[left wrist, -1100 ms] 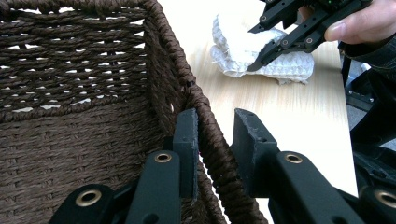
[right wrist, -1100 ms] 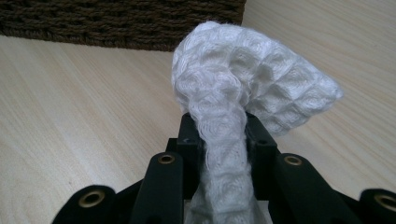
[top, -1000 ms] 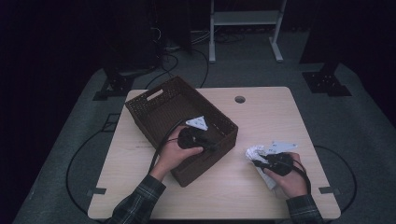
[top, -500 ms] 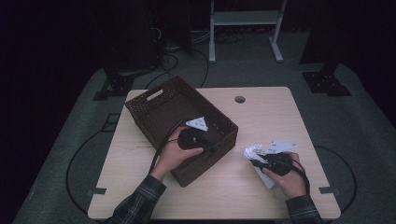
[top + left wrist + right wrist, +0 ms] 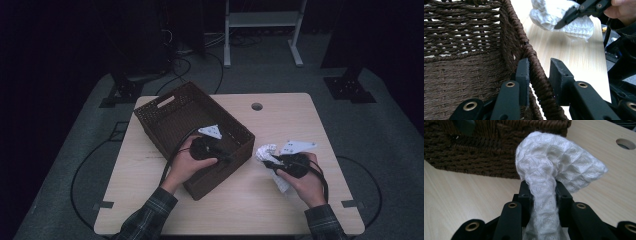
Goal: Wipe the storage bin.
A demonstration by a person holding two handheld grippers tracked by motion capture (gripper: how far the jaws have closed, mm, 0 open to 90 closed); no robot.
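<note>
Status: we're maybe halfway. The cloth [image 5: 267, 154] is picked up but not yet in the basket [image 5: 165, 120]. It sits just right of the basket's near-right corner, bunched up, top part off the table [image 5: 280, 210], and a tail seems to trail down toward the tabletop under the hand. Basket interior looks empty as far as we can see, tho the high view is dark.

Left: carry cloth over the basket rim, drop it in, let go. Judging by the layout, a short move left and up over the wall.

Right gripper [image 5: 543, 195]: jaws nearly closed, clamped on a twisted neck of the cloth. The wad balloons out above the pads, so grip looks solid.

Left gripper [image 5: 538, 80]: jaws straddle the basket's right wall near that corner, one jaw inside, one outside. Inner finger [image 5: 523, 75] is against the weave. The outer one shows a small gap to the rim in the left gripper view, so can't tell if it's really pinching or just bracing. Prob steadying the basket for the drop.
</note>
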